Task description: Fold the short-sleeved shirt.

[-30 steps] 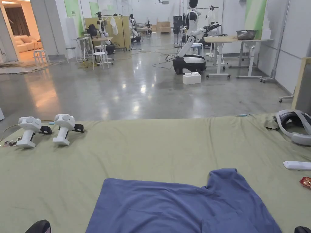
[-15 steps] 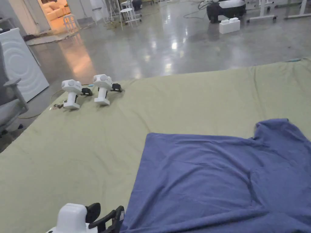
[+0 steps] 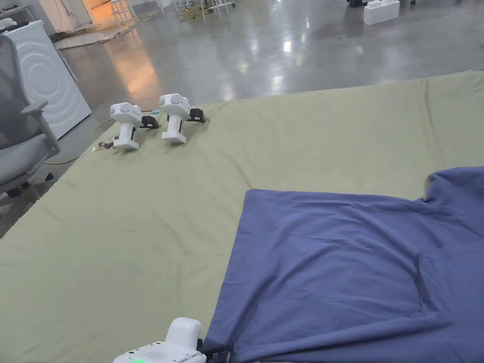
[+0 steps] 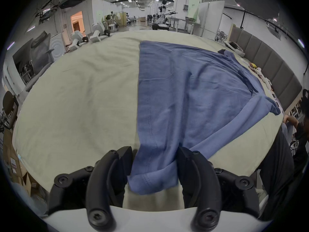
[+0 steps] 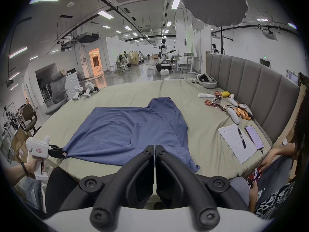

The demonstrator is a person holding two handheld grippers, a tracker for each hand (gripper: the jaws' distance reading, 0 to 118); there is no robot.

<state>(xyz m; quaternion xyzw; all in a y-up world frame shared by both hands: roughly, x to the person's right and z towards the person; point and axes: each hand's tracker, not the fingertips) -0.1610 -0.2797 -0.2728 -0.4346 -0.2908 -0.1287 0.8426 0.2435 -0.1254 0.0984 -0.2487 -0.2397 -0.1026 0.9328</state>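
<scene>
1. Shirt (image 3: 350, 264): a blue short-sleeved shirt lying spread on the green bed sheet (image 3: 142, 246), hem toward the person's left, one sleeve toward the far right; its near edge runs along the near side of the bed

2. Left gripper (image 4: 154, 167): at the near hem corner of the shirt; the corner is bunched between the two jaws, which stand apart on either side of it. Whether both jaws press the cloth cannot be told from the left gripper view. In the right gripper view the same gripper (image 5: 57, 152) sits at that corner with the cloth drawn to a point

3. Right gripper (image 5: 154, 149): jaws together with nothing visible between them, held above the near edge of the shirt

4. Change over the last second: the head camera has swung down and to the left, and the left gripper has come in from the lower edge to reach the hem corner

5. Meaning for the task: no fold is made yet; the corner grip is probably the opening of the first fold

6. Two spare grippers (image 3: 151, 120) stand at the far left corner of the bed, well apart from the shirt
</scene>
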